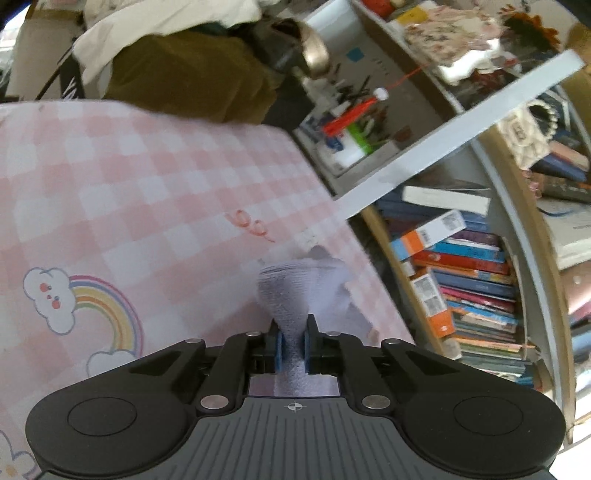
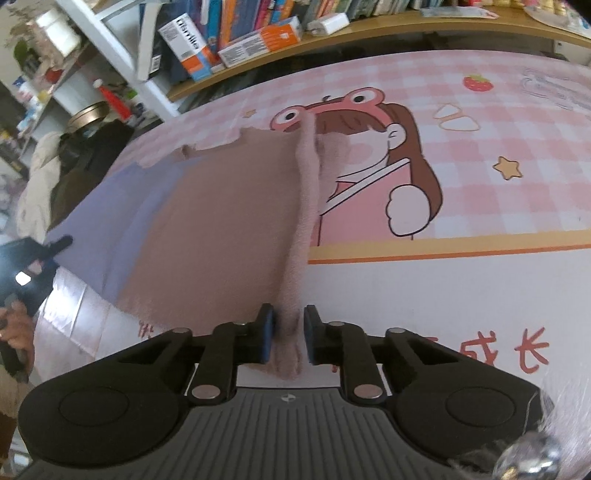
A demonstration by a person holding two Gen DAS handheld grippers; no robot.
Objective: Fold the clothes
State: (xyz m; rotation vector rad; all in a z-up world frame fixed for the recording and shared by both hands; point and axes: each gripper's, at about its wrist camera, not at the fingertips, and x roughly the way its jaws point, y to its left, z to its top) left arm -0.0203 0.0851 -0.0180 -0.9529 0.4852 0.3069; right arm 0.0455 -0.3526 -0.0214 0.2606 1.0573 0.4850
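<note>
The left gripper (image 1: 293,345) has its fingers (image 1: 277,350) clamped on a bunched lilac part of the cloth (image 1: 295,291), which rises from between the blue pads and spreads out just in front of them. Below it lies the surface (image 1: 147,192), covered with a pink checked mat that has a rainbow and clouds printed on it. Behind the surface, an olive garment (image 1: 192,74) and white fabric are piled, and on the right side a shelf (image 1: 476,280) holds stacked books.

The right gripper (image 2: 289,338) has its fingers (image 2: 266,338) pressed on a folded edge of the same cloth (image 2: 221,221), here pink-brown with a lilac band on the left. The cloth hangs stretched from the pads toward the far left and is lifted over the surface (image 2: 480,206), where a cartoon girl with a frog hat is printed. At the left edge, a hand (image 2: 16,332) holds the other black gripper. Further back, a shelf (image 2: 332,33) carries books and boxes.
</note>
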